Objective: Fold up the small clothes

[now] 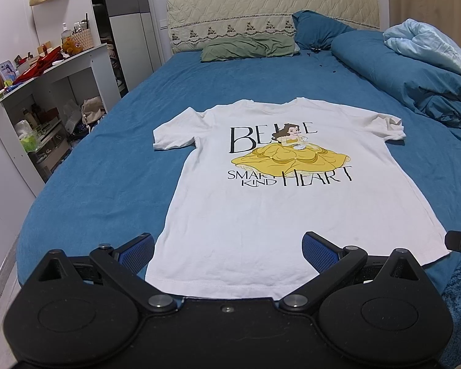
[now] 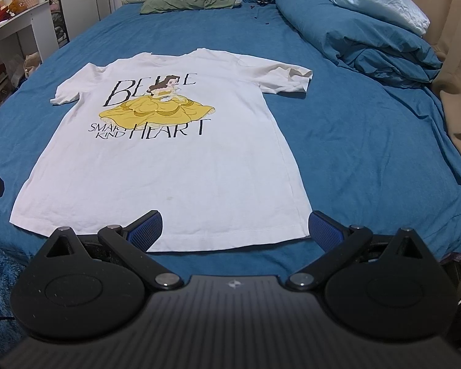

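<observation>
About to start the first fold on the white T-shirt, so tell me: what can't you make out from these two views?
- T-shirt hem: in the left wrist view its middle is hidden behind the left gripper body.
- Right gripper: in the left wrist view only a black part shows, cut off by the right edge.
- Print: the word under SMART is covered by the yellow dress in both views.
- Shirt's back: hidden against the bed.

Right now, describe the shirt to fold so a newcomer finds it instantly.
Start at the big bed with the blue sheet. Spread flat, print up, near its foot lies a white T-shirt. Unlike the plain green pillow and rumpled blue duvet farther back, it bears a yellow-gowned princess and black lettering.
</observation>
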`<state>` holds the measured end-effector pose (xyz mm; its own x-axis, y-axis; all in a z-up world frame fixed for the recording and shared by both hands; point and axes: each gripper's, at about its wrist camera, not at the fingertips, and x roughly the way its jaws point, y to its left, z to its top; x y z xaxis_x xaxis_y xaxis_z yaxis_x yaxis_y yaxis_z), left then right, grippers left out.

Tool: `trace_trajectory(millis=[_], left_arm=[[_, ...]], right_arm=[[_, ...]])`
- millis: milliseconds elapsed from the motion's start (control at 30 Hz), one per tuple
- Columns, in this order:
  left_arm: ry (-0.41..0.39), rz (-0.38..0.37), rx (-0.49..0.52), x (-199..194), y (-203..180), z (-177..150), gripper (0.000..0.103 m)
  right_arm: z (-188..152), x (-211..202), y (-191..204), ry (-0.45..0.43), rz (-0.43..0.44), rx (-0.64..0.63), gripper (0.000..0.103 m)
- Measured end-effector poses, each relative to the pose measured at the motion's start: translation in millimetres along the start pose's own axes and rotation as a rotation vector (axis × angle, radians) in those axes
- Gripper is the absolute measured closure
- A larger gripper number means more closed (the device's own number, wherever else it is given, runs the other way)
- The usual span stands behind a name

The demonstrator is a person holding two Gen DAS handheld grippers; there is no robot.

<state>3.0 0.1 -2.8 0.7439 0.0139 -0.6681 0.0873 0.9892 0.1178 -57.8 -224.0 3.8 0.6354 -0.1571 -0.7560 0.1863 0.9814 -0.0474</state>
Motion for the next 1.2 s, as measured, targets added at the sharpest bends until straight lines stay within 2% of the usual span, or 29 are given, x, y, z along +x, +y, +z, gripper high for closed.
trace_trajectory(millis=[1200], left_arm=[[-0.001, 0.005, -0.003, -0.4, -0.9, -0.3, 0.0]], right_arm=[[1.9, -3.2, 3.2, -0.006, 0.009, 0.001, 0.0]])
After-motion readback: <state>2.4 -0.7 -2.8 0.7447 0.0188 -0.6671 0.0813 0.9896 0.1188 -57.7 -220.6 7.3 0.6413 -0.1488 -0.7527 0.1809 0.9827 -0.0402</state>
